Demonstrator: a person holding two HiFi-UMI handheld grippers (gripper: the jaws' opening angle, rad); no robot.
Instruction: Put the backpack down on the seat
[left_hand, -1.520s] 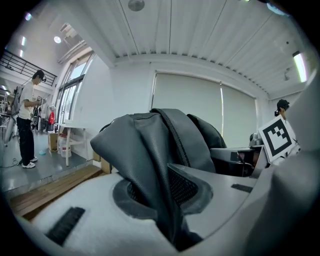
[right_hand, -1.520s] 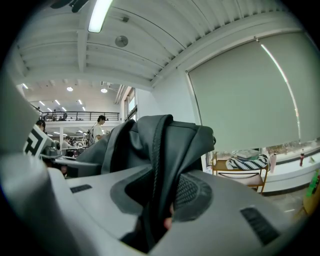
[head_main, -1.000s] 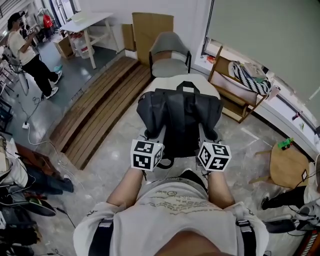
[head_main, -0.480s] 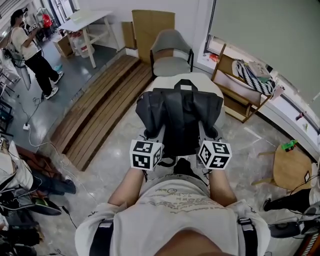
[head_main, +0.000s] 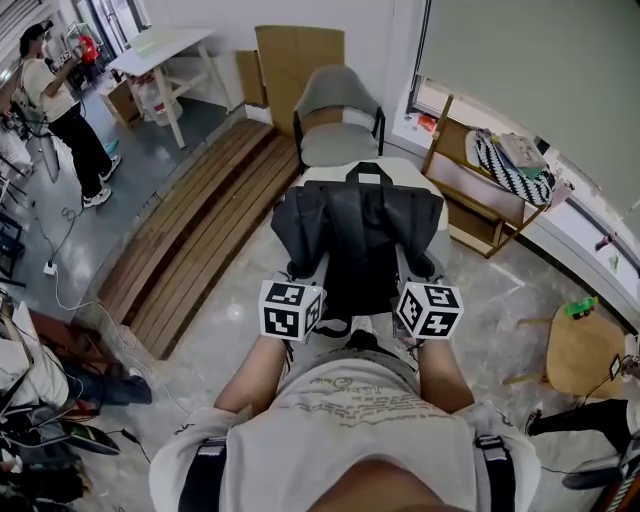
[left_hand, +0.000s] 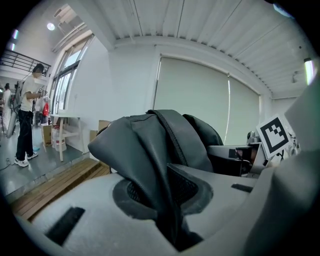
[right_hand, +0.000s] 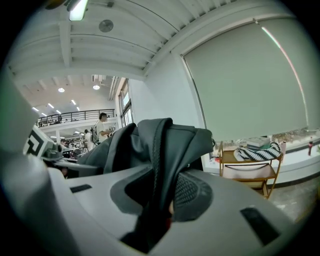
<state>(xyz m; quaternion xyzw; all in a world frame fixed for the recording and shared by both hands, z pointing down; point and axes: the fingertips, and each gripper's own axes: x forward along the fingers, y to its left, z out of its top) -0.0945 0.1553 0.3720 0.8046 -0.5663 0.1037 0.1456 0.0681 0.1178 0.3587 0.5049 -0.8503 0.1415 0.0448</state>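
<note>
Head view, change: my grip and both cubes sit as they did a second ago. The grey chair (head_main: 338, 112) and the rest of the room have slid slightly in frame, and the bystander (head_main: 55, 95) at 10 o'clock has shifted a little.
Head view, arms: both forearms reach straight to 12 o'clock, side by side, with my left gripper (head_main: 303, 272) and my right gripper (head_main: 413, 272) under the bag's near corners.
Head view, backpack: the black backpack (head_main: 360, 235) is spread over the cream seat (head_main: 322, 173), just short of the chair. I cannot tell whether it rests on the seat.
Head view, shelf: the open wooden shelf (head_main: 470, 200) at 2 o'clock holds a black-and-white striped bundle (head_main: 500, 158).
Left gripper view: my left gripper (left_hand: 167, 196) has its jaws narrow, pinched on a padded shoulder strap (left_hand: 157, 160) rising to 12 o'clock.
Right gripper view: my right gripper (right_hand: 159, 202) likewise has its jaws narrow, clamped on the other strap (right_hand: 161, 150). The shelf (right_hand: 250, 172) stands at 3 o'clock.
</note>
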